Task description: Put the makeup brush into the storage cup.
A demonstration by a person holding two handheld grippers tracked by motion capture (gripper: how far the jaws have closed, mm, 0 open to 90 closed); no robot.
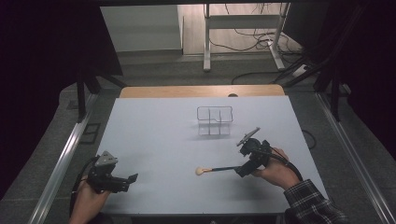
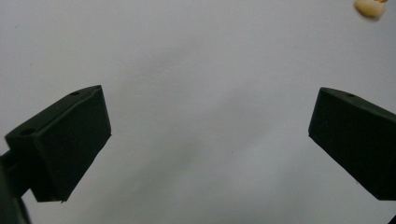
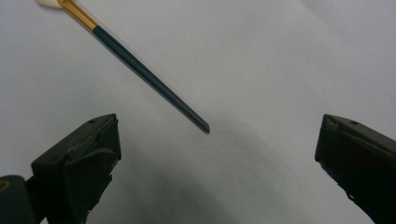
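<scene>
White table point(image 1: 154, 140), wire rack point(image 1: 214, 120) toward the back, brush point(image 1: 215, 169) apparently lying flat near front

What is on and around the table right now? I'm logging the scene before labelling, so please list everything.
brush: one, dark handle, gold ferrule, pale tip; lying on the table's near right, handle end pointing between the right gripper's jaws, untouched.
wire rack: one, clear or silvery, compartmented; standing at table centre, far side.
table: one, pale grey top, wooden far edge.
white frame legs: pale; on the floor beyond the table, with loose cables.
left gripper: one, black, jaws wide apart, over bare table at near left.
right gripper: one, black, jaws wide apart, at the brush's handle end.
sleeve: one, plaid, on the right forearm.
</scene>
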